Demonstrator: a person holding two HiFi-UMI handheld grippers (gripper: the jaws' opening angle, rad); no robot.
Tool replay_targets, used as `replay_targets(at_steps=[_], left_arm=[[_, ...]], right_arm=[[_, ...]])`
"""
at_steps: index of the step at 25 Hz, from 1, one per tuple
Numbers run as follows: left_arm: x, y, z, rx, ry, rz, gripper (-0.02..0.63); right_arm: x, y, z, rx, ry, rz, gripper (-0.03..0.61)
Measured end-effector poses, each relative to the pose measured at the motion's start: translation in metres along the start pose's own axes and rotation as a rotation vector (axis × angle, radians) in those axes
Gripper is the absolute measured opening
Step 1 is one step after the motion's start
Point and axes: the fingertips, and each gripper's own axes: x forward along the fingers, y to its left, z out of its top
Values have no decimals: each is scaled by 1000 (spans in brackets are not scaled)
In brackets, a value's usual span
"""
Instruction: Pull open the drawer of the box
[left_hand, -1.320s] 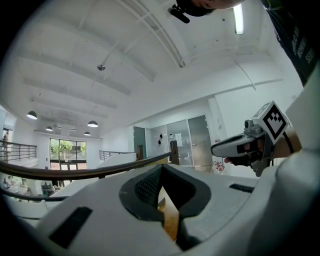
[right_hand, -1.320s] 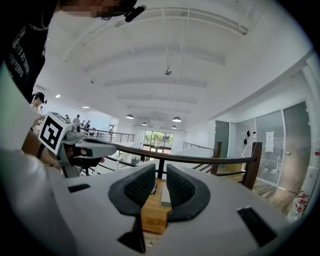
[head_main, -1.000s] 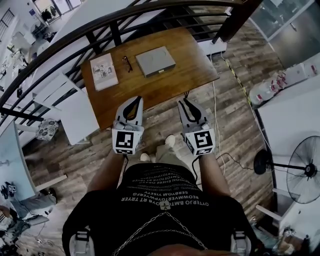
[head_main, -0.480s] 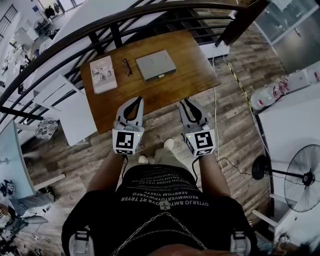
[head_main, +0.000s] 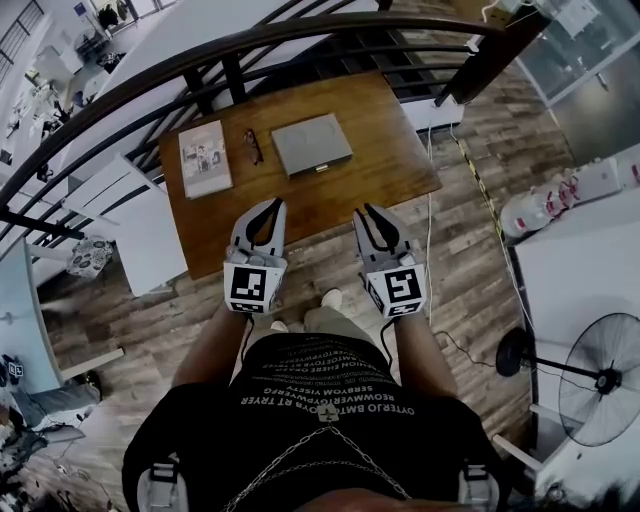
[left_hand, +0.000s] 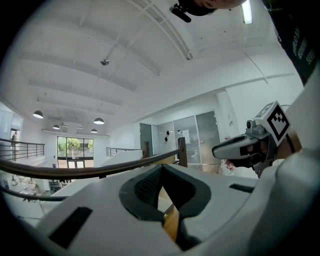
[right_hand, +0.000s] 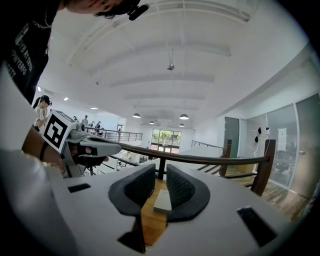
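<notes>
On the wooden table (head_main: 392, 150), a thin book (head_main: 204, 158) lies at the left, a pair of glasses (head_main: 254, 146) is just to its right, and the flat grey box (head_main: 312, 146) sits right of those, towards the far side of the table, with a small pull showing on its near edge. Both tools hover over the table's near edge, well apart from the box. The left hand-held gripper (head_main: 270, 208) has its jaw tips brought together and holds nothing; only a strip of table shows through the gap behind the tips. The right hand-held gripper (head_main: 368, 214) has its jaws partly apart and empty, with the box (right_hand: 162, 200) visible beyond the gap between them. A standing fan (head_main: 598, 378) is on the floor at the far right.
</notes>
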Motion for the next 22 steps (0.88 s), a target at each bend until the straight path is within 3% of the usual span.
replay_targets(at_steps=[22], left_arm=[[115, -42, 31, 40, -15, 106, 5]], right_arm=[[25, -128, 1, -5, -55, 97, 64]])
